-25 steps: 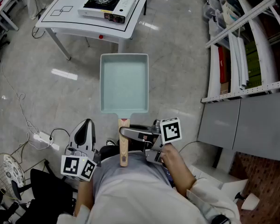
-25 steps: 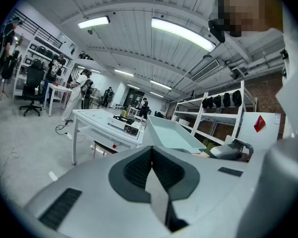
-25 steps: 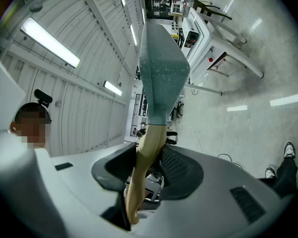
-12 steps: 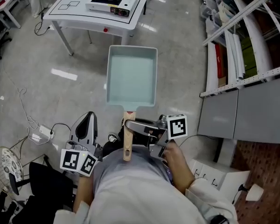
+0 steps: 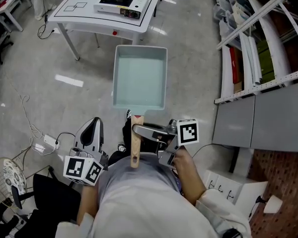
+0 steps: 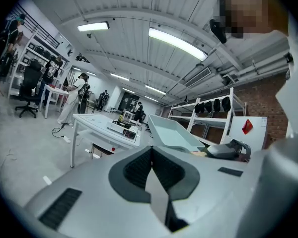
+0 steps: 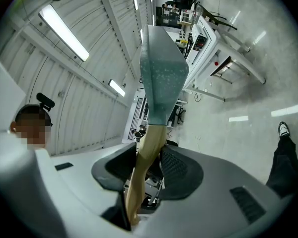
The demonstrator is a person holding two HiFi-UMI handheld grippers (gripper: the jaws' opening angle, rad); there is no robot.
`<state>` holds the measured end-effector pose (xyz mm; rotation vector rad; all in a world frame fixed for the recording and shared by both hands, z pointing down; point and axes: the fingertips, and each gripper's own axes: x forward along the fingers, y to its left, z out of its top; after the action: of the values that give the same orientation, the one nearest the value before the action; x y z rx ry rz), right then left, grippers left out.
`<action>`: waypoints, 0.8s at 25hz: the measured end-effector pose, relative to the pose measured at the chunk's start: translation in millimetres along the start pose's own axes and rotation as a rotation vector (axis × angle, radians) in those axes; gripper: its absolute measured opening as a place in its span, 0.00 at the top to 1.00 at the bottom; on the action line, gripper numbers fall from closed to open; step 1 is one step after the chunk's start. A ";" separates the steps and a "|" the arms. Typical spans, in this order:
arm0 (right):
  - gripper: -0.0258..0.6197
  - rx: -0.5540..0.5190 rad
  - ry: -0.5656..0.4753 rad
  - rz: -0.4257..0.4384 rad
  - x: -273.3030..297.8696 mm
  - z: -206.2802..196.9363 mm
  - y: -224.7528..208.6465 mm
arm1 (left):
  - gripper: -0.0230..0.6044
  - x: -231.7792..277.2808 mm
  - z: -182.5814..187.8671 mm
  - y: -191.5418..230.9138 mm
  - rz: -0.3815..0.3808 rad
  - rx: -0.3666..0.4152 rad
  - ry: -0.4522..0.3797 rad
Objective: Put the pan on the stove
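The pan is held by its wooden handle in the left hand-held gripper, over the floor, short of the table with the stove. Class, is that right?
Not the left: the right hand-held gripper grips the wooden handle of the pan, as the right gripper view shows. The rest stands: over the floor, short of the table with the stove.

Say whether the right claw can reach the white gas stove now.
Probably not: the right claw, shut on the pale-green rectangular pan's wooden handle, is far from the stove on its white table; only floor between.
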<state>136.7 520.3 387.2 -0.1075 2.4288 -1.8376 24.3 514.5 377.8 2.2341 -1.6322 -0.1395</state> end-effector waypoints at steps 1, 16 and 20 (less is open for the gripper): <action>0.73 0.006 0.001 -0.001 2.5 4.9 -2.1 | 0.97 4.6 1.5 3.5 0.002 -0.001 -0.001; 0.73 0.027 0.043 0.032 33.1 104.6 -33.9 | 0.97 105.6 33.6 44.0 0.034 0.013 0.022; 0.73 0.038 0.045 0.039 34.3 134.9 -42.9 | 0.97 138.7 40.3 48.8 0.034 0.014 0.024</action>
<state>118.5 375.9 391.0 -0.0160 2.4065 -1.8882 13.7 362.5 376.2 2.2082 -1.6626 -0.0921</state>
